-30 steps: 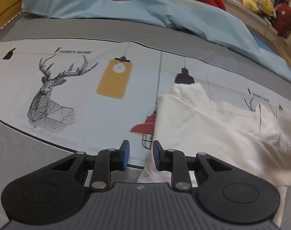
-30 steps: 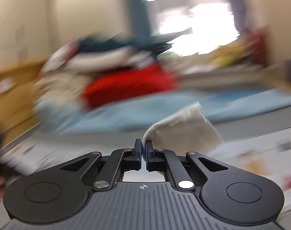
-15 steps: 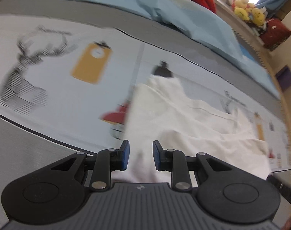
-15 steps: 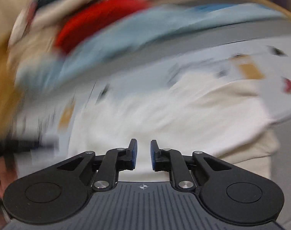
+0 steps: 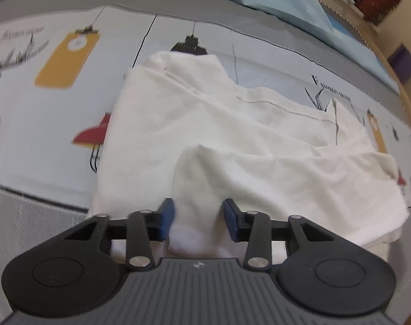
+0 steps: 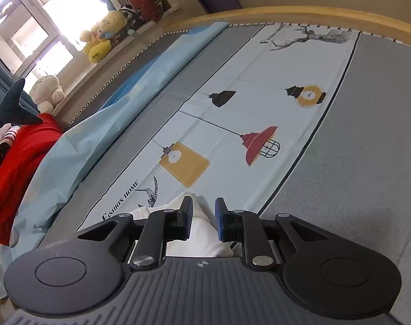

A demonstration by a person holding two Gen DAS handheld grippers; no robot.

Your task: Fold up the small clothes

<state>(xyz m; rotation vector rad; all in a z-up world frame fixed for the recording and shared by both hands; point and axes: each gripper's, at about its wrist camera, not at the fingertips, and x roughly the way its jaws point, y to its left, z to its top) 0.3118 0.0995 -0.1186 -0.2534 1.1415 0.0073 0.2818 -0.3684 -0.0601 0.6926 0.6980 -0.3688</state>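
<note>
Left gripper (image 5: 197, 216) hangs part open over the near edge of the white garment (image 5: 232, 140), a raised fold between its pads but not pinched; right gripper (image 6: 204, 220), whose jaws have just been opening, stands narrow over the garment's corner. A second ago the right gripper held that cloth aloft, clamped; now the cloth lies flat on the printed sheet (image 6: 259, 103). Bare sheet lies beyond the corner, up to the wooden bed rim (image 6: 286, 16).
</note>
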